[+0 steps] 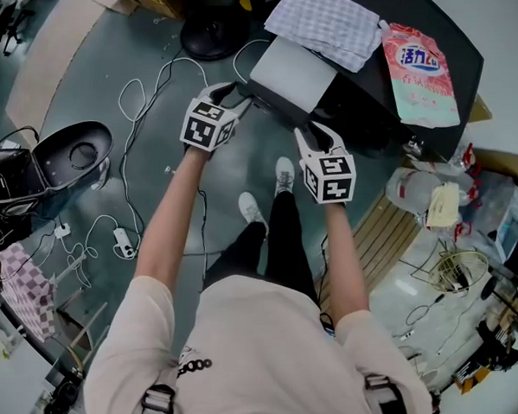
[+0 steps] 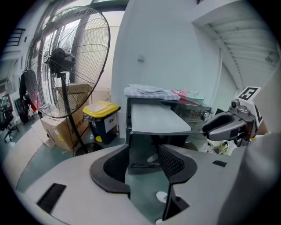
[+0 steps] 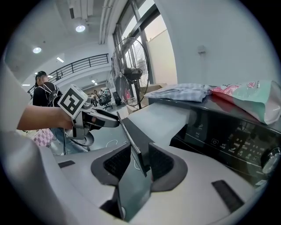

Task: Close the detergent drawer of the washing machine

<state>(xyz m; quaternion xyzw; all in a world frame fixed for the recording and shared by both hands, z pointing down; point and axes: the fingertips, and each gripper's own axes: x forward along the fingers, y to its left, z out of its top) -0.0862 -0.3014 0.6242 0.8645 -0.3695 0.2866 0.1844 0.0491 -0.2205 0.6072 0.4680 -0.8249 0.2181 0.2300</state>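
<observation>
Grey detergent drawer (image 1: 288,69) sticks out of the front of the black washing machine (image 1: 368,104), fully pulled out, flat top facing up. I've got both claws at its front edge. The left gripper (image 1: 234,95) is at the drawer's left front corner. Its jaws are spread wide and grip nothing; the drawer's dark front panel sits just ahead of the tips. The right gripper (image 1: 317,131) is at the right front corner. Its jaws are apart with the thin front panel standing edge-on between the pads, and I can't see them clamping it. A checked cloth (image 1: 325,23) and a pink-and-green detergent pouch (image 1: 419,72) lie on the machine's top. In the left gripper view, a big floor fan (image 2: 66,61) and a yellow-lidded bin (image 2: 102,121) stand left of the machine.
</observation>
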